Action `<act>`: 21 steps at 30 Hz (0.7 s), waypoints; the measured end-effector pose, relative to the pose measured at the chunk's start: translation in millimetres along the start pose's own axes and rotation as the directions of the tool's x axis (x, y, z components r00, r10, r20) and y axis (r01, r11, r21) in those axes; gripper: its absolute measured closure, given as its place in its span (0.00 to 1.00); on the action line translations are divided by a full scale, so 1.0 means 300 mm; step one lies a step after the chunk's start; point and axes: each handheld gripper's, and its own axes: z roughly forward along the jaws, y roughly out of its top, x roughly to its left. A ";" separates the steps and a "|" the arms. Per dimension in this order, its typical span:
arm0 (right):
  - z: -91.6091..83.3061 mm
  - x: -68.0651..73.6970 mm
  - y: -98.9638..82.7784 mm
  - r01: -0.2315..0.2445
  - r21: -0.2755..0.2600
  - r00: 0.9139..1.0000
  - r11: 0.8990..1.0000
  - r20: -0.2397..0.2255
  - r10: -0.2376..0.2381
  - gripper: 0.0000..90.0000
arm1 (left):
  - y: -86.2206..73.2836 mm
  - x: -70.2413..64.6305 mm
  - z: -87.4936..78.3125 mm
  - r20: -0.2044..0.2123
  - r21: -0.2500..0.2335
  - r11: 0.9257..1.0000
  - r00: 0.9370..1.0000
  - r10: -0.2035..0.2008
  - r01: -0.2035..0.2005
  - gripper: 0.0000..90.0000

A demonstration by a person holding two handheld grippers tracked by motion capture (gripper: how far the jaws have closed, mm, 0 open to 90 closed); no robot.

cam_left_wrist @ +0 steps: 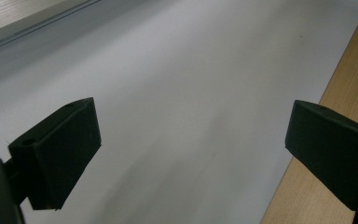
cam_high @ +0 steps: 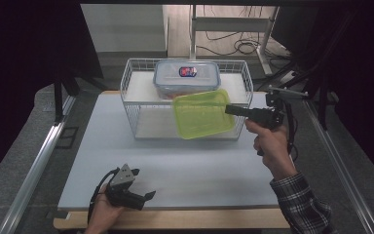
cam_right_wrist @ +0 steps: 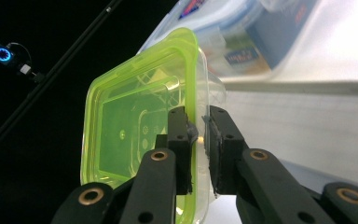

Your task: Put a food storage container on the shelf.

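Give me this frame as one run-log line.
right gripper: jaws shut on green-lidded container, held tilted in air before wire rack | left gripper: jaws open, empty, low over table

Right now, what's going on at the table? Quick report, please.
Right gripper shut on green-lidded container, held tilted before the wire rack. Left gripper open, low over the table. Blue-lidded box on rack's top shelf.

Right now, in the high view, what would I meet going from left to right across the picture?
Left claw resting near the table's front edge → wire basket → green container → right claw gripping that container's rim → person's checked sleeve.
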 end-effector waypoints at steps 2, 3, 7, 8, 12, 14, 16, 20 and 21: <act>0.001 0.008 0.017 -0.001 -0.008 1.000 1.000 -0.008 0.001 0.89 | 0.000 0.000 0.000 -0.001 0.000 1.000 1.000 0.001 -0.001 0.04; 0.001 0.011 0.026 0.000 -0.013 1.000 1.000 -0.013 0.000 0.89 | 0.000 0.000 0.000 -0.001 -0.001 1.000 1.000 0.000 0.000 0.04; 0.003 0.031 0.065 0.007 -0.033 1.000 0.999 -0.006 -0.008 0.89 | 0.000 0.001 0.000 0.000 0.000 1.000 1.000 -0.002 0.002 0.04; 0.004 0.037 0.078 0.013 -0.043 1.000 0.999 0.001 -0.013 0.89 | -0.001 0.001 0.000 0.000 0.000 1.000 1.000 -0.002 0.002 0.04; 0.008 0.052 0.117 0.020 -0.065 1.000 0.998 0.013 -0.019 0.89 | -0.001 0.001 0.000 0.002 0.003 1.000 1.000 -0.002 0.002 0.04; 0.011 0.060 0.136 0.021 -0.077 1.000 0.997 0.023 -0.020 0.89 | -0.001 0.002 0.000 0.003 0.003 1.000 1.000 -0.002 0.002 0.04; 0.017 0.066 0.157 0.027 -0.087 0.999 0.996 0.036 -0.024 0.89 | -0.002 0.002 0.000 0.003 0.004 1.000 1.000 -0.001 0.001 0.04; 0.034 0.075 0.193 0.023 -0.108 0.999 0.994 0.045 -0.018 0.89 | -0.002 0.003 -0.001 0.003 0.004 1.000 1.000 -0.002 0.002 0.04; 0.038 0.078 0.200 0.024 -0.113 0.999 0.993 0.048 -0.019 0.89 | -0.003 0.003 -0.001 0.003 0.004 1.000 1.000 -0.003 0.003 0.04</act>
